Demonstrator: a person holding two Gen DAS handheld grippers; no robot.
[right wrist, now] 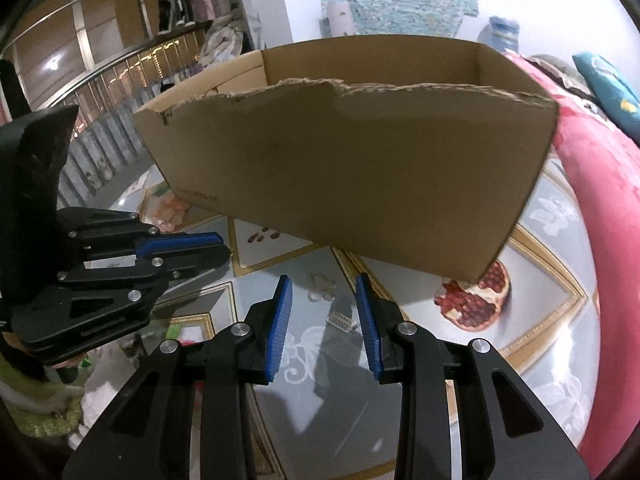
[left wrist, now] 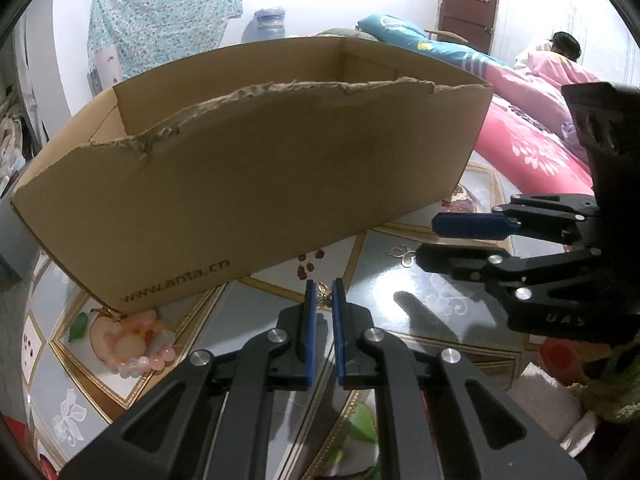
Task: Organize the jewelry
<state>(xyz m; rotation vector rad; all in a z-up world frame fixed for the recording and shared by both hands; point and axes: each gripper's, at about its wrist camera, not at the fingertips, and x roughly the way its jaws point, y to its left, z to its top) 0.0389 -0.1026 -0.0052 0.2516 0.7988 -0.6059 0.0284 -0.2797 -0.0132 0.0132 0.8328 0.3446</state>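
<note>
A small gold trinket (left wrist: 323, 298), too tiny to name beyond a piece of jewelry, sits pinched at the tips of the left gripper (left wrist: 322, 300), whose blue pads are drawn almost together on it just above the glossy patterned table (left wrist: 400, 280). From there the cardboard box (left wrist: 260, 184) lies straight ahead and a little higher, its long side running across the view and its torn near edge the lip to be cleared; the coming move is judged to be a lift forward and over that edge. A pink and white bead bracelet (left wrist: 138, 350) rests on the table to the left of this gripper, near the box's lower left corner, so the left hand is the nearer one to it. A small clear ridged piece (right wrist: 341, 321), perhaps a hair clip, lies on the table ahead of the right gripper (right wrist: 324, 300), whose jaws stand partly apart with nothing between them; the same gripper shows at the right of the left wrist view. The only legible writing is "www.anta.cn" (left wrist: 176, 282) printed low on the box's front wall.
</note>
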